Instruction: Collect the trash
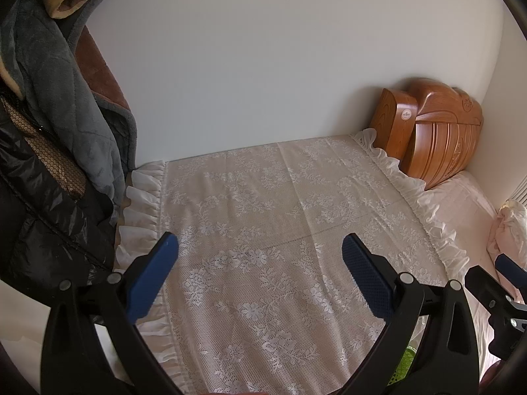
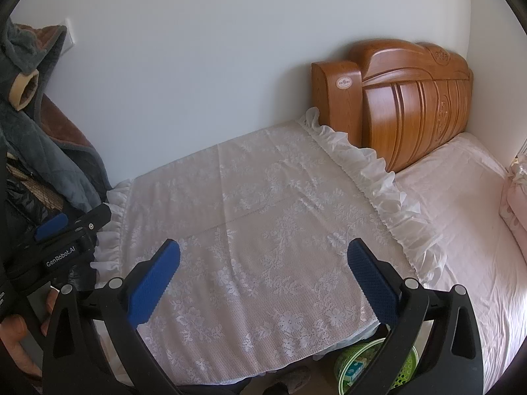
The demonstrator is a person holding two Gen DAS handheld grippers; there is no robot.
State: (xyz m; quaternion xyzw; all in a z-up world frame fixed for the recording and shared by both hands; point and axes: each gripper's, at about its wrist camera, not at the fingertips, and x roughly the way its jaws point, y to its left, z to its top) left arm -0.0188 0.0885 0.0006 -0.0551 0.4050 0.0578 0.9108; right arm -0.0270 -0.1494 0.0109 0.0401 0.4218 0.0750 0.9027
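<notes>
My left gripper (image 1: 260, 247) hangs open over a table draped in a white lace cloth (image 1: 263, 191), with nothing between its blue pads. My right gripper (image 2: 263, 253) is open too, above the same lace cloth (image 2: 257, 197) near its front edge. Each gripper shows in the other's view: the right gripper (image 1: 504, 273) at the far right, the left gripper (image 2: 66, 227) at the left, held by a hand (image 2: 16, 339). A green perforated basket (image 2: 362, 345) sits on the floor below the cloth's front right corner, with a small printed carton (image 2: 354, 370) inside. A sliver of the green basket (image 1: 403, 365) shows behind my right finger.
Dark coats and a grey fleece hang at the left (image 1: 49, 131) (image 2: 33, 138). A carved wooden headboard (image 2: 411, 108) stands against the wall at the back right. A bed with a pink sheet (image 2: 461, 214) borders the table's right side, with a pillow (image 1: 510, 223) on it.
</notes>
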